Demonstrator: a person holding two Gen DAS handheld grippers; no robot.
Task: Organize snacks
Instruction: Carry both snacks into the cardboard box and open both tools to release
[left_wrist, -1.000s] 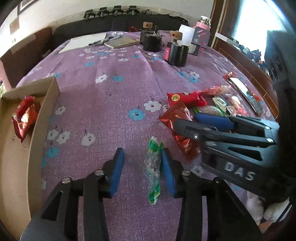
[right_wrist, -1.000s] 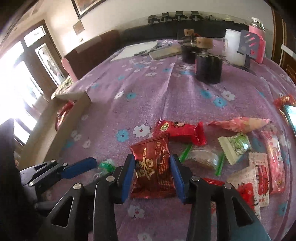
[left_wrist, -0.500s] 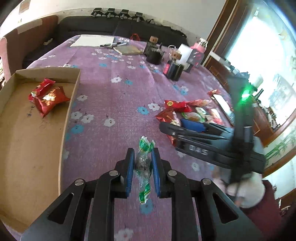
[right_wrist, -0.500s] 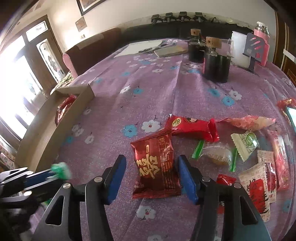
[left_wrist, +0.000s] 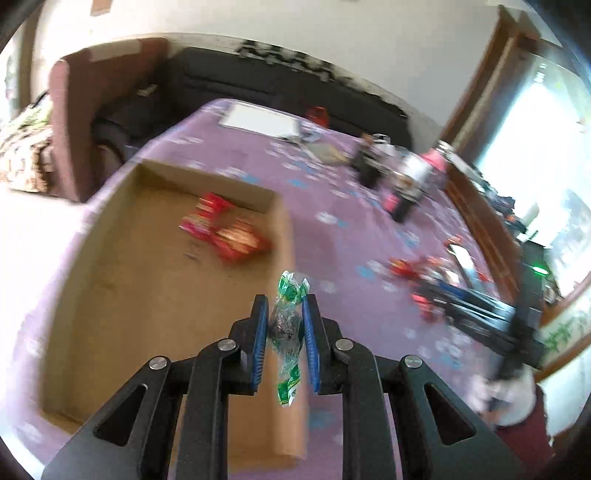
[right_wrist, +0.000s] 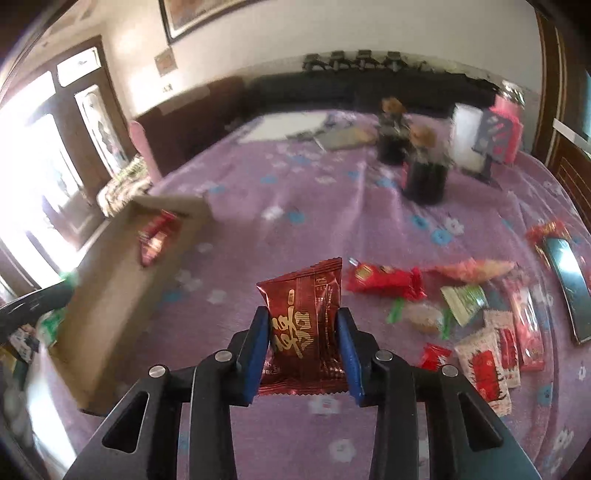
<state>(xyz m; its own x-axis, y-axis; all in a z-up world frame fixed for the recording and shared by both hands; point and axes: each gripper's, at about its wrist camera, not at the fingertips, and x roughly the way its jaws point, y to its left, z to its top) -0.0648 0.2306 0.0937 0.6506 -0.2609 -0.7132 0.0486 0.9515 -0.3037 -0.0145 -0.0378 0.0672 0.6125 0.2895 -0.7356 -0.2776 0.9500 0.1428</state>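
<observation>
I had the green-ended candy (left_wrist: 286, 332) running lengthwise along my left tongs (left_wrist: 282, 321), one twisted tip poking out past the pads; the tongs were clamped fully tight on its middle, with the cardboard box (left_wrist: 147, 295) below and ahead. My right tongs (right_wrist: 303, 332) were closing, pads pressed against the dark red packet (right_wrist: 303, 314), which stood upright, off the purple cloth (right_wrist: 258, 424).

In my left claw (left_wrist: 282, 321): a clear candy wrapper with green twisted ends (left_wrist: 287, 334), dark sweet inside, upright, lifted over the near wall of the cardboard box (left_wrist: 147, 295). In my right (right_wrist: 302, 334), jaws closing on it: dark red foil packet, gold lettering (right_wrist: 301, 321), upright, lifted. Remaining snack packets (right_wrist: 480, 325) scattered on the purple cloth.
</observation>
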